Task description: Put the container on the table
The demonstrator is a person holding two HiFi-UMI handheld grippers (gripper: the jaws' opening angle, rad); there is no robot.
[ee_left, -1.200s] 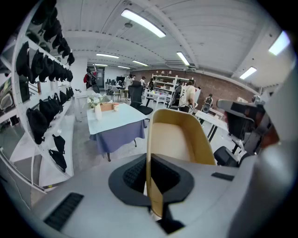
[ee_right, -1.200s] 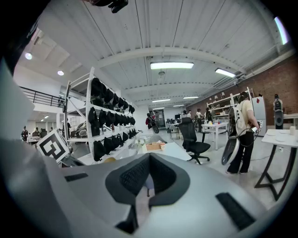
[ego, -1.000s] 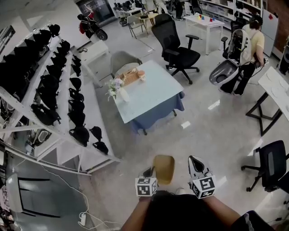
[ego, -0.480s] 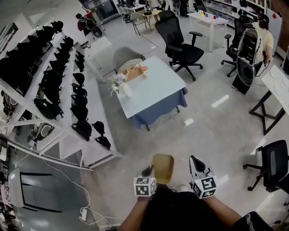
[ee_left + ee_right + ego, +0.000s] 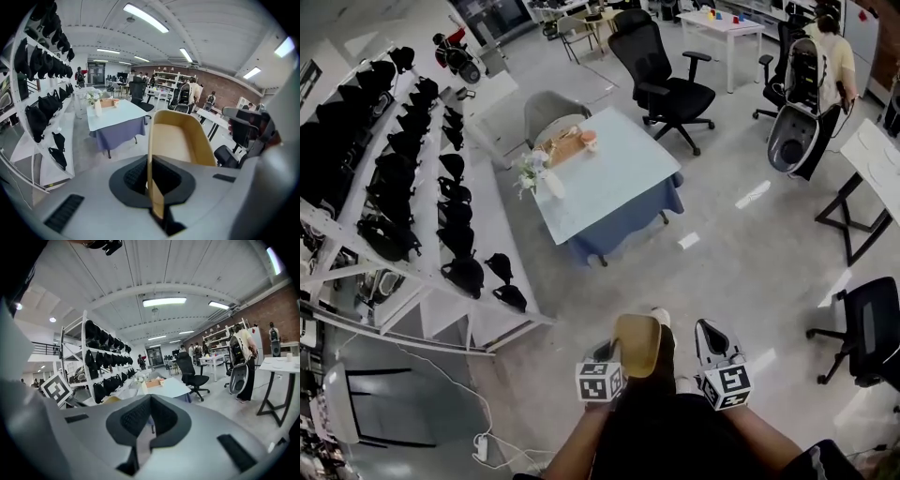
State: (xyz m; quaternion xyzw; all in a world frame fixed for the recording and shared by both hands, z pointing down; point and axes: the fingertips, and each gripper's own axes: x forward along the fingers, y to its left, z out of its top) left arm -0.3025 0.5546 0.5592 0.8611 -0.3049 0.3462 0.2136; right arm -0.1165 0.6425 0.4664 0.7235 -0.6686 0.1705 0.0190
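Observation:
My left gripper (image 5: pixel 613 353) is shut on the side wall of a tan, rounded-rectangle container (image 5: pixel 638 344), held out in front of my body above the floor. In the left gripper view the container (image 5: pixel 177 139) stands on edge, its thin wall pinched between the pads of that gripper (image 5: pixel 150 164). My right gripper (image 5: pixel 707 337) hangs just right of the container, shut, with nothing in it (image 5: pixel 150 401). The table (image 5: pixel 623 192), with a pale top and blue cloth, stands a few steps ahead across the grey floor and shows ahead in both gripper views (image 5: pixel 118 116) (image 5: pixel 174 388).
On the table's far end stand a vase of flowers (image 5: pixel 534 174) and a wooden tray (image 5: pixel 566 146). White racks of black bags (image 5: pixel 403 178) line the left. A black office chair (image 5: pixel 664 80) and a person (image 5: pixel 831 52) are beyond; another chair (image 5: pixel 868 330) is at right.
The view has shifted as I walk toward the table, and a shoe now shows beyond the container. Both grippers keep their places and their grip.

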